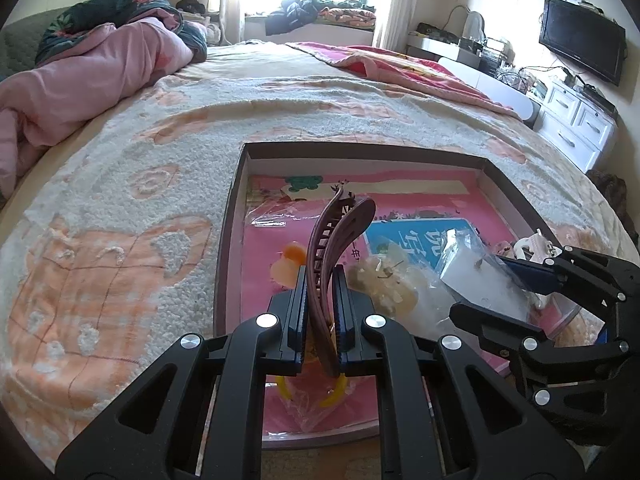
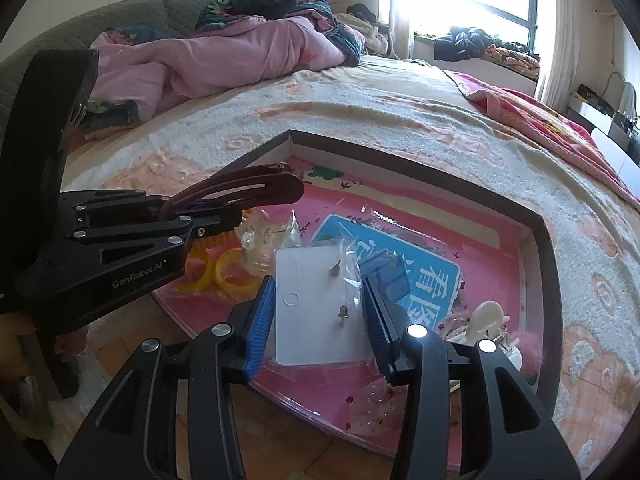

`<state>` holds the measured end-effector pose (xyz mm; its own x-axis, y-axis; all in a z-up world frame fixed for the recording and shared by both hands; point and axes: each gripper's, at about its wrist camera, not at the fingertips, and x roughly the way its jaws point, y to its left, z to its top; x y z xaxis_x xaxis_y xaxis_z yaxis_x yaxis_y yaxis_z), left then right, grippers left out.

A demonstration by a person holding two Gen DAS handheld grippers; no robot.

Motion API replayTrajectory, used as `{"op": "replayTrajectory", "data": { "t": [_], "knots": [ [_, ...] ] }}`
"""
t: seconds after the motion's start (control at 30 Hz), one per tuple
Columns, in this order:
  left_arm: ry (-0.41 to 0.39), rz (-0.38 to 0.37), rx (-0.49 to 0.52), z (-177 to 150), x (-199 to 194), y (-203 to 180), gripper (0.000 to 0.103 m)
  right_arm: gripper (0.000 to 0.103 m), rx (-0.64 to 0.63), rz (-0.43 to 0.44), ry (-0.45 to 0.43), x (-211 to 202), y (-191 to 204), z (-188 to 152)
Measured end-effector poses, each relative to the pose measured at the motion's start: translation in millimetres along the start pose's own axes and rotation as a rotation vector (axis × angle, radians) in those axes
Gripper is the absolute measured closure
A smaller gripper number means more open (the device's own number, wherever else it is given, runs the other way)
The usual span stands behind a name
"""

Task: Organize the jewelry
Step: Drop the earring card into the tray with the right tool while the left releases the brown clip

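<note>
My left gripper (image 1: pixel 320 280) is shut on a long brown hair clip (image 1: pixel 340 240), holding it above the shallow dark-rimmed box (image 1: pixel 236 184) with a pink printed lining. The clip also shows in the right wrist view (image 2: pixel 240 190), sticking out of the left gripper (image 2: pixel 236 216). My right gripper (image 2: pixel 320 284) straddles a white earring card in a clear bag (image 2: pixel 316 308) with two small earrings on it; the blue pads (image 2: pixel 260 320) sit at the card's sides. In the left wrist view the right gripper (image 1: pixel 492 280) holds that card (image 1: pixel 480 280).
In the box lie yellow rings (image 2: pixel 228 276), a clear bagged piece (image 1: pixel 384 284), a cream claw clip (image 2: pixel 488 320) and a pink fluffy item (image 2: pixel 528 348). The box rests on a cream and orange bedspread (image 1: pixel 120 200). Pink quilt (image 1: pixel 80 68) at the back left.
</note>
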<state>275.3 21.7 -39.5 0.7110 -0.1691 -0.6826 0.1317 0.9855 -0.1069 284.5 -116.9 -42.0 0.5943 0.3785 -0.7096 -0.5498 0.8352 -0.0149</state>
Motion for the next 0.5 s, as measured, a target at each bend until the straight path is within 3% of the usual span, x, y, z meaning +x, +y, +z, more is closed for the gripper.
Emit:
{"op": "replayTrajectory", "data": {
  "t": [0.3,0.5],
  "knots": [
    [0.009,-0.007,-0.009,-1.8,-0.5,0.7,0.097,0.046,0.025,0.001,-0.012,-12.5,-7.0,-8.8],
    [0.010,-0.005,-0.005,-4.0,-3.9,-2.4,0.086,0.040,0.053,-0.003,-0.038,-27.2,-12.8,-12.6]
  ]
}}
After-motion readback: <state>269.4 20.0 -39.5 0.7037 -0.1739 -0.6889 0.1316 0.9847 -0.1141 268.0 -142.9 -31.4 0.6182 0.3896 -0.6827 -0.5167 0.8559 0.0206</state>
